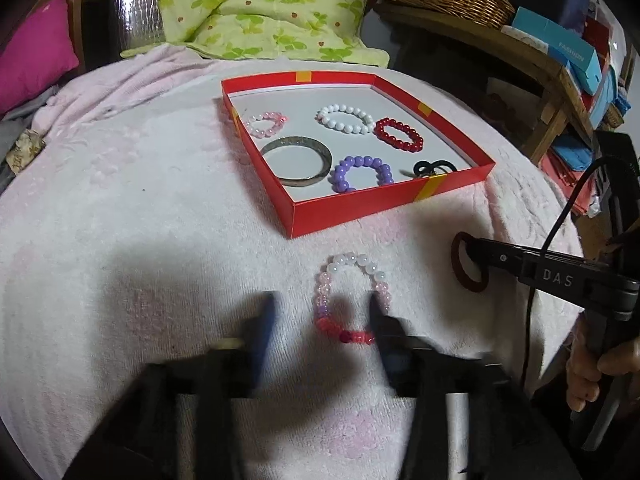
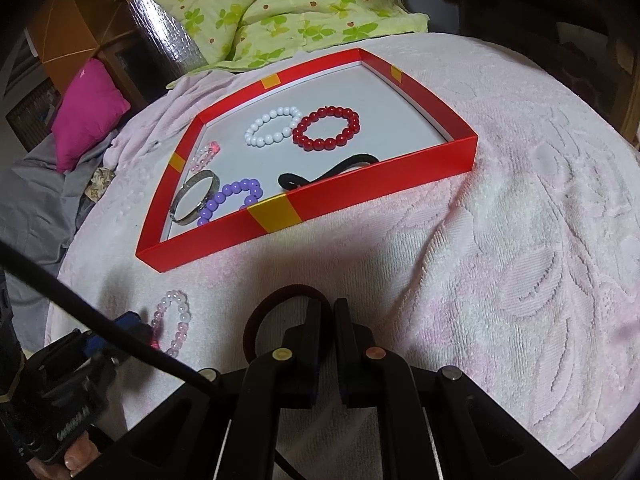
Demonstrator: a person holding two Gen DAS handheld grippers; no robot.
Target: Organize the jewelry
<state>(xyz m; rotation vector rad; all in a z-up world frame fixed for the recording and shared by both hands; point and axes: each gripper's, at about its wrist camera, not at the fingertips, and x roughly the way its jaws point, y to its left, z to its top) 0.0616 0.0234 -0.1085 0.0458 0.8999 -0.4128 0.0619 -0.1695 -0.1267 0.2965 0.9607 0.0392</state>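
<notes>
Two claws are mine. My right gripper (image 2: 328,312) has its fingers pressed nearly together, pinching the rim of a dark brown hair tie (image 2: 280,300); the loop hangs out to the left of the fingers, just above the pink towel (image 2: 500,220). From my left camera that same hair tie (image 1: 466,262) shows dangling at the tip of my right gripper (image 1: 474,258).

My left gripper (image 1: 322,312) stands wide open, low over the towel (image 1: 140,220). One fingertip lies on or inside the right side of a pink-and-white beaded bracelet (image 1: 352,300), while the other sits well to the left of it. The bracelet (image 2: 172,322) lies flat on the towel, just short of the near wall of the red tray (image 1: 360,212).

Inside the tray (image 2: 360,196) lie a white bead bracelet (image 2: 272,126) touching a red bead bracelet (image 2: 326,128), a purple bead bracelet (image 2: 230,200), a metal bangle (image 2: 196,196), a small pale pink bracelet (image 2: 204,158) by the left wall, and a black hair tie (image 2: 320,174) against the near wall.

Beyond the towel sit a green leaf-print quilt (image 2: 280,8) and a magenta cushion (image 2: 88,112).
</notes>
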